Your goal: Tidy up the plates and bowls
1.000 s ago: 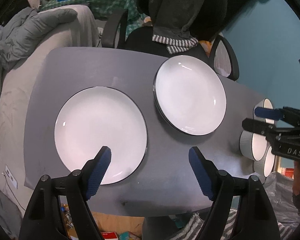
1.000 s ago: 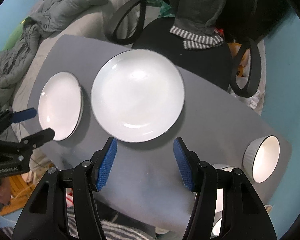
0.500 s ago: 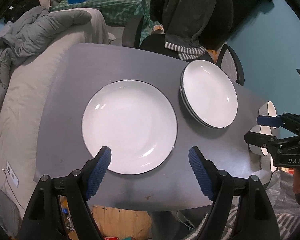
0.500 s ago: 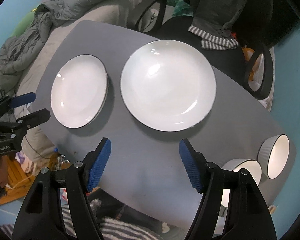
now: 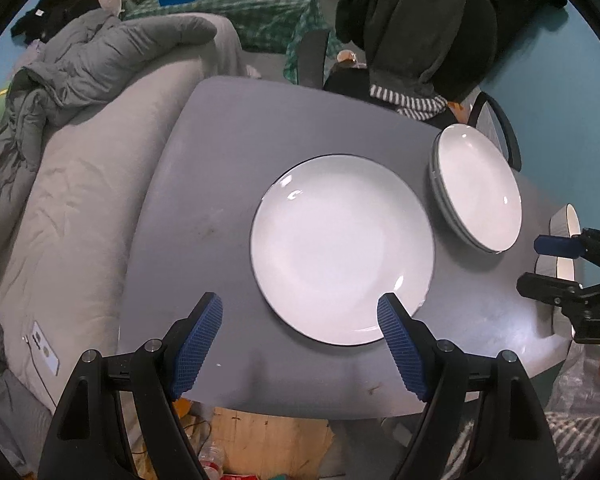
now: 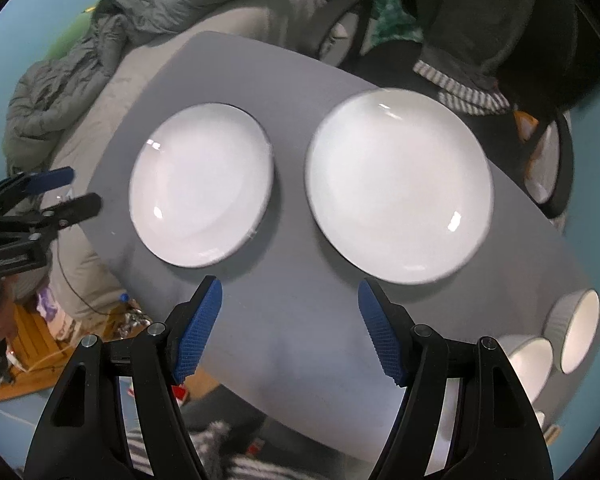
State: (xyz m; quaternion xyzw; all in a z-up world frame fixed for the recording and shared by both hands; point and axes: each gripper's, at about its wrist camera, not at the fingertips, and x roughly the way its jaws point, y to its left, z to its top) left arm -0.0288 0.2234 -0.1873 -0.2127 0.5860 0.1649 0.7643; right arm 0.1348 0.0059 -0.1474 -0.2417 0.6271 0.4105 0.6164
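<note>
A single white plate (image 5: 342,248) with a dark rim lies in the middle of the grey table (image 5: 228,200). A stack of like plates (image 5: 478,188) sits to its right, and white ribbed bowls (image 5: 566,240) stand at the table's right end. My left gripper (image 5: 298,304) hovers open above the near edge of the single plate, holding nothing. My right gripper (image 6: 288,286) hangs open over bare table in front of the single plate (image 6: 200,184) and the stack (image 6: 398,184), with the bowls (image 6: 576,328) at its lower right. Each gripper shows at the edge of the other's view.
A grey padded couch (image 5: 80,216) with a jacket on it borders the table's left side. Behind the table stands an office chair (image 5: 420,40) draped with dark clothes. Cardboard and clutter (image 5: 268,440) lie on the floor below the near edge.
Both grippers have travelled left over the table, so plates and bowls slid right in both views. The right gripper's jaws stand wider than a second ago.
</note>
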